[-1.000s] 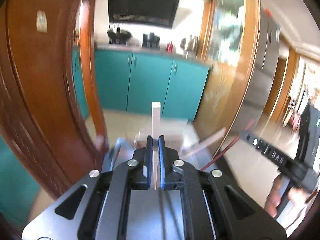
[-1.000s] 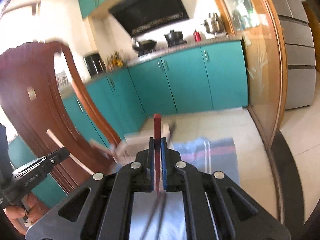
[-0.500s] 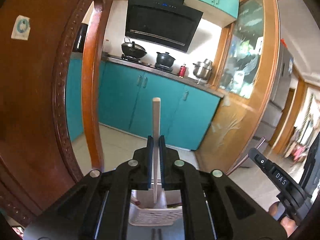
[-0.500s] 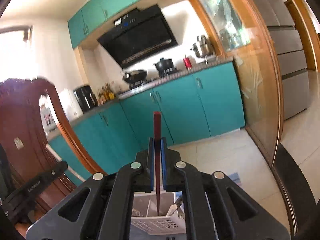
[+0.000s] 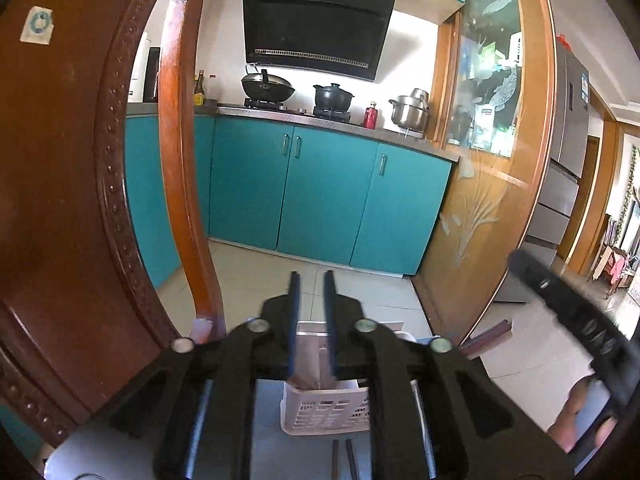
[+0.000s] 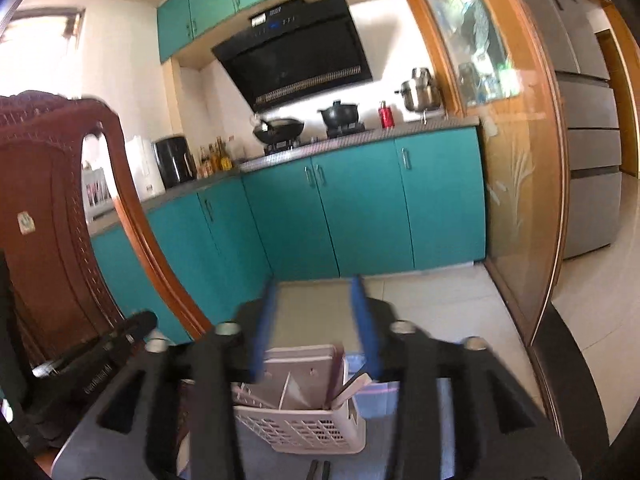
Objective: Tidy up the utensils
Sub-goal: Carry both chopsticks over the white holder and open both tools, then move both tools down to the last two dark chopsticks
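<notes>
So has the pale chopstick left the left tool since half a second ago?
Yes. The left tool is opening with nothing between its pads; the chopstick no longer stands against the teal cabinets, apparently dropped into the white basket.

Off to my right, the other hand-held gripper (image 5: 576, 320) bears pale letters that look like "DAS", blurred. The range hood (image 5: 316, 28) ahead of my hand-held gripper carries a small white brand mark, too small to read.

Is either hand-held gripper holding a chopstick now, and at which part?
No. Both the left hand-held gripper and the right hand-held gripper have empty, opening jaws above the white basket.
</notes>
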A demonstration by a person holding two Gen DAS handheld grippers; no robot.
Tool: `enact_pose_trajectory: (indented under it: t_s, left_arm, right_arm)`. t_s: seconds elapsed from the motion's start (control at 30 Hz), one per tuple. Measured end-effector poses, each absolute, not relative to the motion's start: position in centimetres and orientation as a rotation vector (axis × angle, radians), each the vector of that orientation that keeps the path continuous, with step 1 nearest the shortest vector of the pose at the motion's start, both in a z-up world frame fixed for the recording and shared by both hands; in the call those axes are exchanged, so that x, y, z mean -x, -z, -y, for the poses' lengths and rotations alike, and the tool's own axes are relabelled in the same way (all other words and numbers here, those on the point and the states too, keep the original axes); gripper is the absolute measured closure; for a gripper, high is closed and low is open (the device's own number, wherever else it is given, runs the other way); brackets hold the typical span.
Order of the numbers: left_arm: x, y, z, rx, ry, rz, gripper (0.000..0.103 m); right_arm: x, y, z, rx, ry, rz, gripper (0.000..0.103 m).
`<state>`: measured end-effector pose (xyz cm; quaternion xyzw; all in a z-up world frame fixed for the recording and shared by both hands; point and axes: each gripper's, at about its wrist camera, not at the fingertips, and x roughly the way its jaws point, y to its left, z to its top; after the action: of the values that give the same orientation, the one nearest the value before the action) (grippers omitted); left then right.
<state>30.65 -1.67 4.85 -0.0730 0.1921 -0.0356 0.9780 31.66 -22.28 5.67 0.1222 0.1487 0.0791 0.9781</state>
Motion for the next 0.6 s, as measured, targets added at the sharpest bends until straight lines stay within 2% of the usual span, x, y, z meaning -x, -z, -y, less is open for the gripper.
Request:
enact_pose_trajectory:
  t_s: [0.23, 0.37, 0.47, 0.6]
  left_arm:
    - [-27.7, -5.4, 0.9, 0.136, 0.107, -0.384, 0.082]
    - [-25.9, -3.5, 1.3, 0.045, 0.07, -0.42, 0.082]
    - [-26.1, -0.1, 1.0, 0.033, 0.059, -0.515, 0.082]
    - [-27.0, 3.9, 0.5, 0.035, 0.029, -0.659, 0.082]
  right_arm:
    - [-26.3, -8.0, 23.0, -0.196, -0.22, -0.233, 0.06]
    - [-23.4, -5.7, 22.3, -0.091, -0.264, -0.26, 0.061]
    - [-24.5, -0.7, 21.4, -0.053, -0.298, -0.422, 0.061]
    - [-29.7, 8.3, 19.9, -0.052, -0.289, -0.842, 0.064]
